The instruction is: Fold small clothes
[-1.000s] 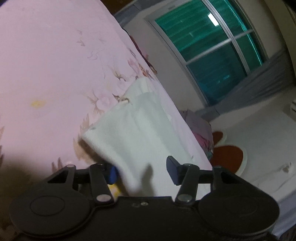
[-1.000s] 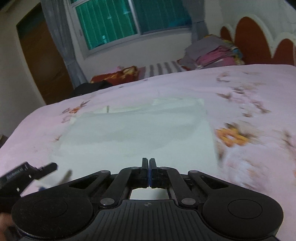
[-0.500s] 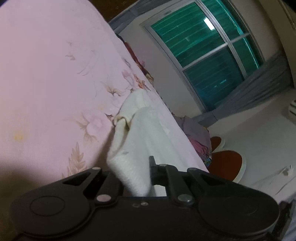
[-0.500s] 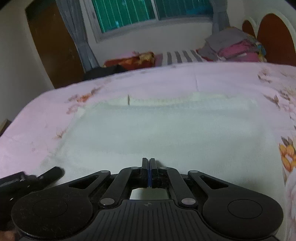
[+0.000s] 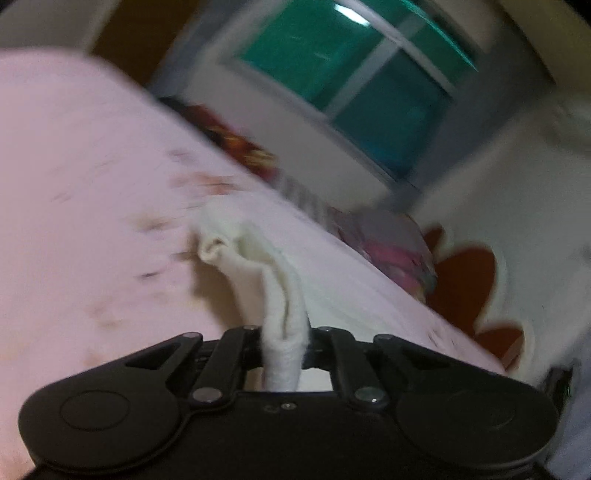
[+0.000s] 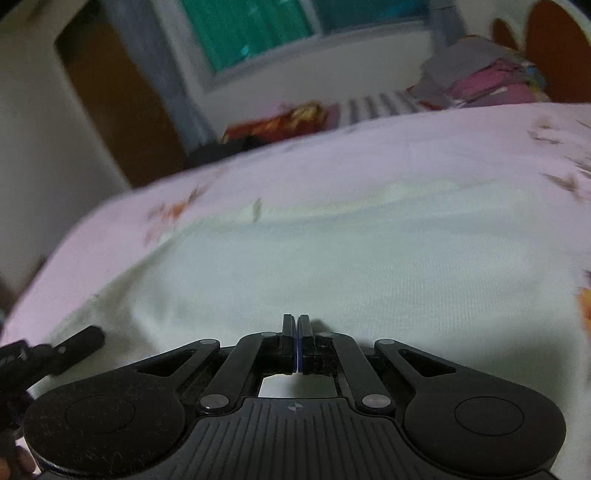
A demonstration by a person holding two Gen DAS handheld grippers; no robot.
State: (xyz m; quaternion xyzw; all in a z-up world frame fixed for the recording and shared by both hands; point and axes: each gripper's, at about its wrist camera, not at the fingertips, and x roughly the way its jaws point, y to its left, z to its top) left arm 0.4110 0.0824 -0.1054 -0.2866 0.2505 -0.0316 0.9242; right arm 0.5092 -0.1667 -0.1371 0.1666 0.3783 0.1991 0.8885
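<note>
A small white knit garment (image 6: 332, 266) lies spread on the pink floral bedsheet (image 6: 369, 155). My left gripper (image 5: 284, 343) is shut on a bunched corner of the white garment (image 5: 280, 302), lifting it into a ridge above the sheet (image 5: 92, 206). My right gripper (image 6: 297, 332) is shut, with its tips at the garment's near edge; whether it pinches the cloth is hidden. The left gripper also shows in the right wrist view (image 6: 62, 350) at the lower left.
A stack of folded clothes (image 6: 487, 77) sits at the far right by the red and white headboard (image 6: 554, 48). A window (image 6: 255, 29), a curtain and a brown door (image 6: 110, 103) lie beyond the bed. More fabric lies past the bed's far edge (image 6: 280, 122).
My left gripper closed on the garment's corner and pulled it up into a bunched fold. My right gripper stayed shut and moved closer over the cloth.
</note>
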